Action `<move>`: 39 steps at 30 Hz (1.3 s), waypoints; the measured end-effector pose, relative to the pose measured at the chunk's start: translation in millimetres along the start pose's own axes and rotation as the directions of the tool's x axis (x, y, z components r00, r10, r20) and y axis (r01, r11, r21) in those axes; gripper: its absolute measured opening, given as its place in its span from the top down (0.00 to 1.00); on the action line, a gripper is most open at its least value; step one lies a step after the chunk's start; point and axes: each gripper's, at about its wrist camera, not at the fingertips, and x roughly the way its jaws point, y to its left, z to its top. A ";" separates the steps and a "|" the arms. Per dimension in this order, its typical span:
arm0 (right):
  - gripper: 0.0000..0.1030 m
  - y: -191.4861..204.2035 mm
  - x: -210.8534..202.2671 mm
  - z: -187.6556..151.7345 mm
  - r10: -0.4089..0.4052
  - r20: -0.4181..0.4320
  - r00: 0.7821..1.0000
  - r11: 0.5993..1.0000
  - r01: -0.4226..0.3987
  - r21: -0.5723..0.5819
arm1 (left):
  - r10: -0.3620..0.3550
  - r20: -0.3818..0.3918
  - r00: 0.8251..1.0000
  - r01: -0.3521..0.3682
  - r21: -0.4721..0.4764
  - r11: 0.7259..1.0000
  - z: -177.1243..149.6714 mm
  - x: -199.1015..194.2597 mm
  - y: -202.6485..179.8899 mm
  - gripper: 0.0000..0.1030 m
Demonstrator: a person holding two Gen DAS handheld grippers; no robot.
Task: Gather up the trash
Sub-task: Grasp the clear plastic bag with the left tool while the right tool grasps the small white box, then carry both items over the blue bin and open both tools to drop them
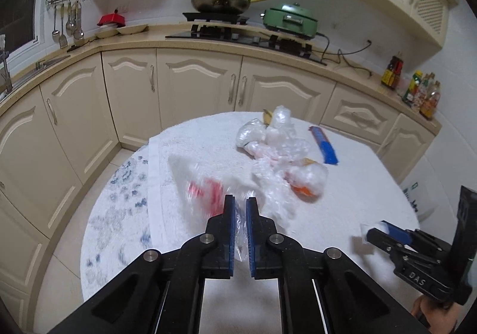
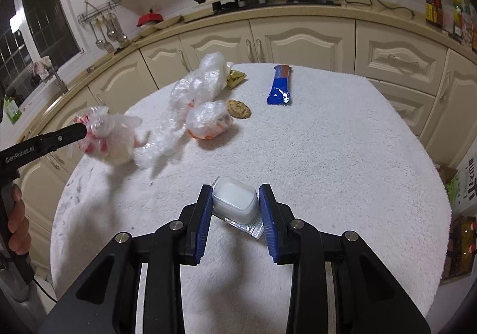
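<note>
While the left gripper (image 1: 241, 202) is clamped tight on a clear plastic bag (image 2: 110, 137) hanging off at 9 o'clock above the table (image 2: 342, 155), the right gripper (image 2: 235, 193) squeezes a small white tub (image 2: 235, 204); blue wrapper (image 2: 280, 85) sits at 12.

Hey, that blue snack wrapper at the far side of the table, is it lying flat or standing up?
Lying flat. The blue snack wrapper rests lengthwise on the white table cover, apart from the plastic bags, with neither gripper near it.
</note>
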 end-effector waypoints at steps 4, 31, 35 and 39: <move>0.69 -0.1 -23.9 -6.4 0.011 0.027 1.000 1.000 -0.012 0.011 | -0.043 0.037 0.998 0.043 0.023 0.999 -12.4 -33.3 -12.6 1.00; 0.69 -12.6 -31.8 -35.7 0.045 0.001 0.999 0.998 -0.045 0.041 | 0.129 -0.087 0.988 -0.125 0.043 0.991 -40.9 19.3 10.9 0.62; 0.69 -17.7 -40.3 -38.6 0.046 0.016 0.999 0.998 -0.047 0.053 | 0.075 -0.055 0.996 -0.072 0.056 0.996 -50.9 -9.0 -15.6 0.63; 0.69 -29.0 -60.8 -42.7 0.038 0.049 0.998 0.997 -0.041 0.072 | -0.041 -0.053 0.998 0.046 0.088 0.995 -57.4 -32.8 -49.9 0.63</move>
